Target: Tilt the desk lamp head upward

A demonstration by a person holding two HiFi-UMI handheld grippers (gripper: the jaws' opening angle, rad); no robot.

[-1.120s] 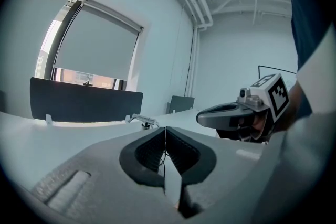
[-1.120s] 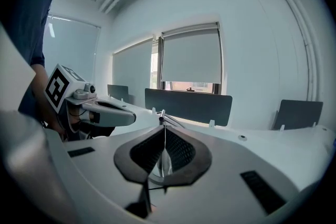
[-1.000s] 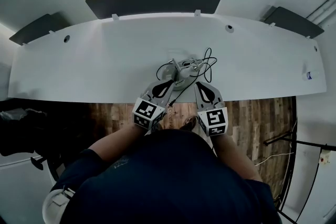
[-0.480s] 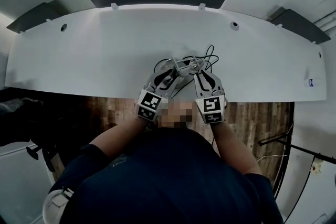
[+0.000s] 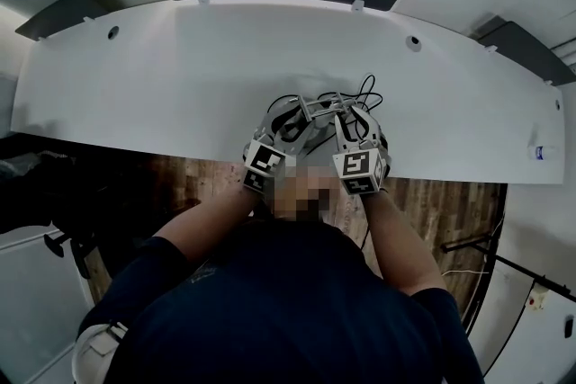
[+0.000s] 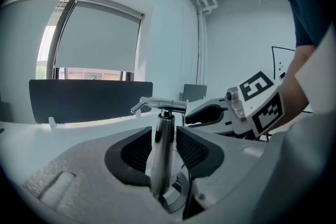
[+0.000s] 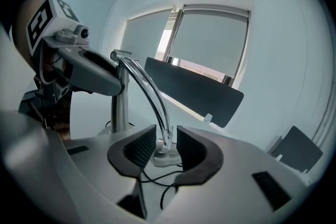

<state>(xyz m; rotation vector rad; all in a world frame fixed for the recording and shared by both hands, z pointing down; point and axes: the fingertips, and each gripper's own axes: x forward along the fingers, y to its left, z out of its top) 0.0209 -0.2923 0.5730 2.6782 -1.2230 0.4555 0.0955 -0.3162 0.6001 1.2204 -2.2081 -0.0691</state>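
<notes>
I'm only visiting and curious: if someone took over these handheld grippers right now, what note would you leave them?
Left gripper: jaws have just been opening, around the upright post of the desk lamp, not gripping.
Right gripper: jaws also just opening, around the lamp head, not gripping.
Lamp stands near the white desk's front edge.
Done: both grippers positioned.
Left: grip, then tilt the head upward.

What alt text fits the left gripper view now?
The left gripper's jaws, just opening, straddle the desk lamp's upright chrome post without pressing it. The right gripper, likewise opening, reaches in from the right, before a dark divider panel and shaded window.
</notes>
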